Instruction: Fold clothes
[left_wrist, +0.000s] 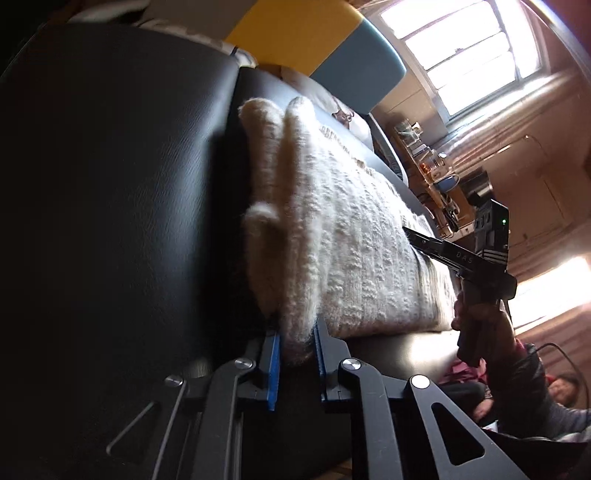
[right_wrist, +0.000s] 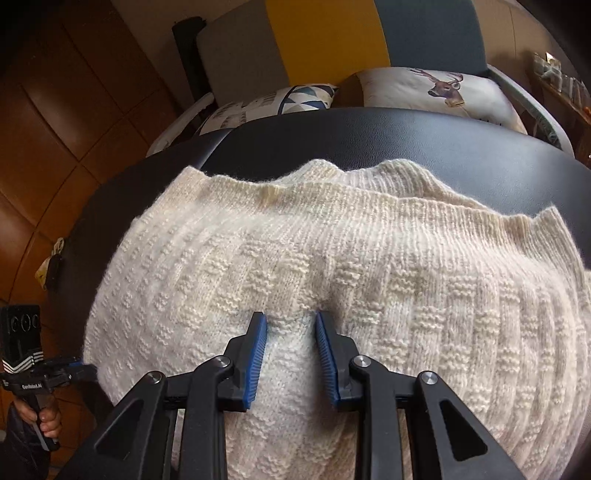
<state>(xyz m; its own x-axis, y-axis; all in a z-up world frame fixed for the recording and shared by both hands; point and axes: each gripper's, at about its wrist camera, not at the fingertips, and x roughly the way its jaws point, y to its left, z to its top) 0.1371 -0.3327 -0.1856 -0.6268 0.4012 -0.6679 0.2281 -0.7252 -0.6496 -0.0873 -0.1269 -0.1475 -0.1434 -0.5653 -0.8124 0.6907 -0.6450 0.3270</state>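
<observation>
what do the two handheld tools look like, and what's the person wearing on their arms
Both tools are black, with angular linkage arms, round silver pivot bolts and ribbed blue pads on the fingers. The left tool has thin metal rods along its frame. The right tool carries a black box with white chevron stripes, a green light and white lettering, above a pistol-style handle. A reddish sleeve shows behind the right tool.

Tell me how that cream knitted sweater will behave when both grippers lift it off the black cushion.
The sweater will probably sag: it bunches in soft folds between the right gripper fingers and rolls limply at the edge pinched by the left gripper. The thick, fuzzy knit looks bulky, so likely moderately heavy. Its rough texture should resist slipping from the ridged blue pads.
</observation>
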